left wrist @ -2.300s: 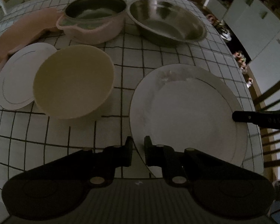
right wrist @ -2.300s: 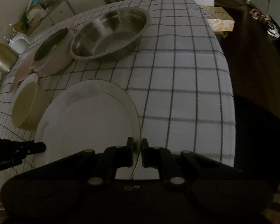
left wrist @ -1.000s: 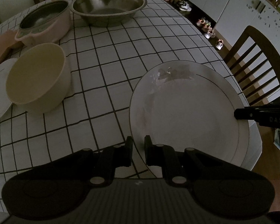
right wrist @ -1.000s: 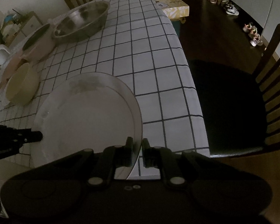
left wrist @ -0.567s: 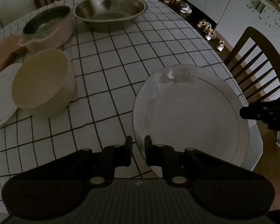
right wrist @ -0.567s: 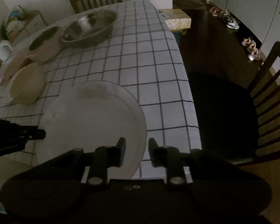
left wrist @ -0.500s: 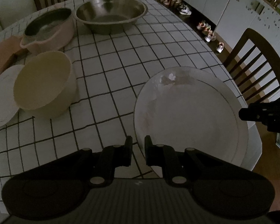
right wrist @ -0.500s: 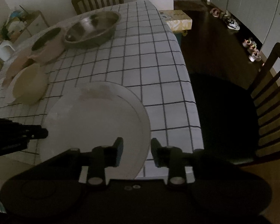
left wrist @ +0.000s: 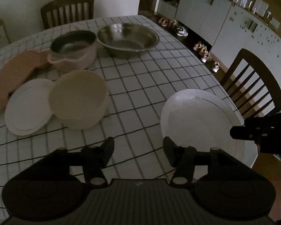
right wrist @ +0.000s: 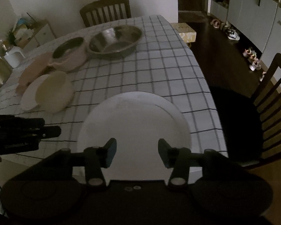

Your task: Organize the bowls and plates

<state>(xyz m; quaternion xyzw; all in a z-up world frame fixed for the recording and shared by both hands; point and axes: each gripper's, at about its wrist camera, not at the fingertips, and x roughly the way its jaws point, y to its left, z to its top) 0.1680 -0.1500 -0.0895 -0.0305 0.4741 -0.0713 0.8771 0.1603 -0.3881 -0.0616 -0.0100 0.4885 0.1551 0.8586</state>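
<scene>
Left wrist view: small plate (left wrist: 28,106) and cream bowl (left wrist: 78,99) sitting at the counter's (left wrist: 140,78) left, unstacked. Pink bowl (left wrist: 75,52) and steel bowl (left wrist: 127,39) sitting far side. Big plate (left wrist: 200,116) lying flat near the right edge. Left tongs (left wrist: 138,150) and right tongs (right wrist: 136,150) opening, gripping nothing. Stacking looking mostly undone.

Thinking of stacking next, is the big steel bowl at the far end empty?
Empty: the steel bowl shows only bare shiny metal inside, in both views.
</scene>
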